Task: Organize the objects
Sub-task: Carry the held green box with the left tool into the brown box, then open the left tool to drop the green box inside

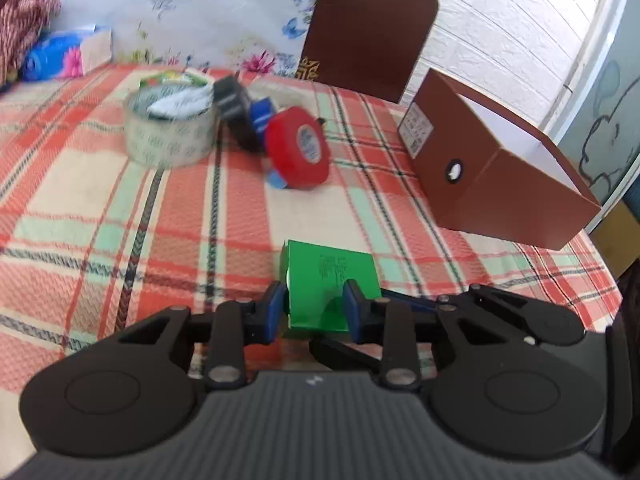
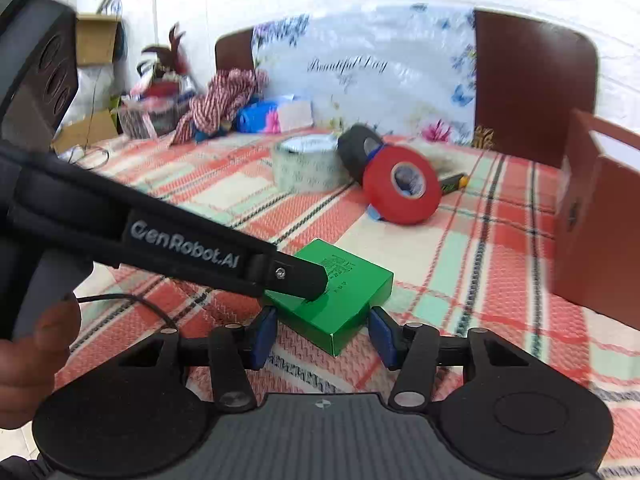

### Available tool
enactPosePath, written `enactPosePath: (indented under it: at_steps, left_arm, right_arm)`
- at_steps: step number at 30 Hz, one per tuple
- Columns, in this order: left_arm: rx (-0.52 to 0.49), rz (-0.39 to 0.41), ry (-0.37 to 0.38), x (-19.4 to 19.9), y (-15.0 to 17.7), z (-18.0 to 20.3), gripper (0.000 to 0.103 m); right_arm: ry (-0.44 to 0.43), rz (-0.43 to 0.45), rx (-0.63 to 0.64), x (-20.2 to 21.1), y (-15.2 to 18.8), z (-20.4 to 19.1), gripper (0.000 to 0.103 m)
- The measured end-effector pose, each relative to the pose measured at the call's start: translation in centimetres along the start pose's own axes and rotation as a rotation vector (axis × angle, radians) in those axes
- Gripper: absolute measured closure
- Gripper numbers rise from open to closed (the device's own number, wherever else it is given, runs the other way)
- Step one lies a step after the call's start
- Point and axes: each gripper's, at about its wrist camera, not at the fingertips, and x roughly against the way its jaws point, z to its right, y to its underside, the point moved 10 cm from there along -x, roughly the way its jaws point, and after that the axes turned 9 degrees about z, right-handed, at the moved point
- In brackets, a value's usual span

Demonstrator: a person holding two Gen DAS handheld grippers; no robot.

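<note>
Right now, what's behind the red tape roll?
Behind the red tape roll: a black roll and a blue one, mostly covered. Anything further behind is hidden.

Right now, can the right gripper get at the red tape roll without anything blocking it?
Probably yes. The right gripper has its jaws open, and the green box held by the left gripper lies directly ahead, so it would have to go over or around that. Beyond it, bare tablecloth leads to the red tape roll.
</note>
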Motion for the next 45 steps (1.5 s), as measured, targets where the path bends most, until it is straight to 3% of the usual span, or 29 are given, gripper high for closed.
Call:
enactPosePath:
  at_steps: [7,12,19,25,29,31,36,42,45]
  left_arm:
    - [-0.111,0.13,-0.028,1.9,-6.0,5.8,0.068]
    - [-0.222,0.186,0.032,0.0,-9.7,12.7,0.067]
    - [-0.363,0.228,0.116,-4.3,-11.3,22.2,0.065]
    - [-0.361,0.217,0.198,-8.1,-11.3,26.6,0.062]
    - [-0.37,0.175,0.218,-10.6,-10.5,28.2,0.062]
    - [-0.38,0.156,0.204,-11.8,-10.2,28.5,0.061]
    - [-0.38,0.156,0.164,-11.7,-10.3,27.3,0.055]
    - [-0.34,0.194,0.151,-7.3,-10.5,23.4,0.052]
    - [-0.319,0.179,0.098,-5.5,-9.6,20.6,0.052]
  right_arm:
    - [0.055,0.206,0.039,3.8,-4.9,2.7,0.052]
    - [0.162,0.312,0.083,6.5,-7.8,7.7,0.052]
    - [0.331,0.348,0.082,9.3,-8.8,15.9,0.052]
    - [0.435,0.338,0.056,9.9,-8.2,20.7,0.052]
    - [0.501,0.309,0.062,9.1,-7.1,22.7,0.051]
    - [0.541,0.289,0.049,8.6,-6.6,23.7,0.035]
    - [0.565,0.32,-0.016,8.9,-6.2,24.4,0.033]
    - [0.514,0.389,0.02,9.0,-5.6,19.2,0.033]
    - [0.494,0.424,0.022,10.4,-6.0,16.7,0.033]
